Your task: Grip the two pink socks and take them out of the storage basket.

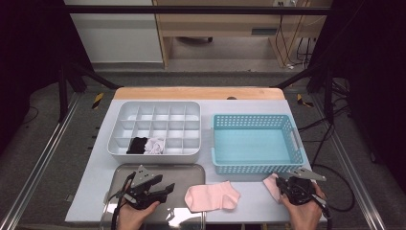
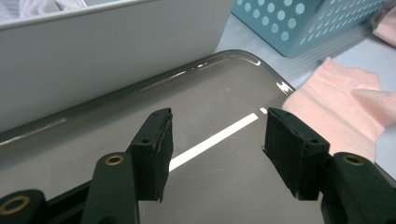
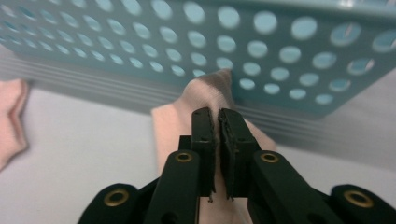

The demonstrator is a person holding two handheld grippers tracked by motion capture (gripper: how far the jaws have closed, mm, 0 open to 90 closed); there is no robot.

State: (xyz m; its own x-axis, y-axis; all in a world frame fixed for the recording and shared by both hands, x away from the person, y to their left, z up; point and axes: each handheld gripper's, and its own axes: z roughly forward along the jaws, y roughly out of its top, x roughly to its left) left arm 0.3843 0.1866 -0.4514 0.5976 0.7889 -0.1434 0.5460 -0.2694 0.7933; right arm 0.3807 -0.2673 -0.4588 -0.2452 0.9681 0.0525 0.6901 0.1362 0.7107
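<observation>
Right gripper (image 3: pixel 216 116) clamped on a pink sock (image 3: pixel 205 100), fabric pinched up into a small ridge between the 2 black pads, jaws nearly together. Directly ahead of those jaws, the perforated wall of the teal basket (image 3: pixel 280 46), close behind the pinched sock. Off to the left of that gripper, well apart, a second pink sock (image 1: pixel 213 196) flat on the white table cover (image 1: pixel 249 206). Left gripper (image 2: pixel 217 140) released, jaws wide apart with nothing between them, hovering over a shiny metal tray (image 2: pixel 210 93). To the right of its jaws, just past the tray's rim, the edge of that second pink sock. Ahead and left of its jaws, the side wall of the white divided organizer (image 1: pixel 153 128), with a black bundle (image 1: pixel 137 145) and a pale bundle (image 1: pixel 155 145) in 2 neighbouring front compartments.
</observation>
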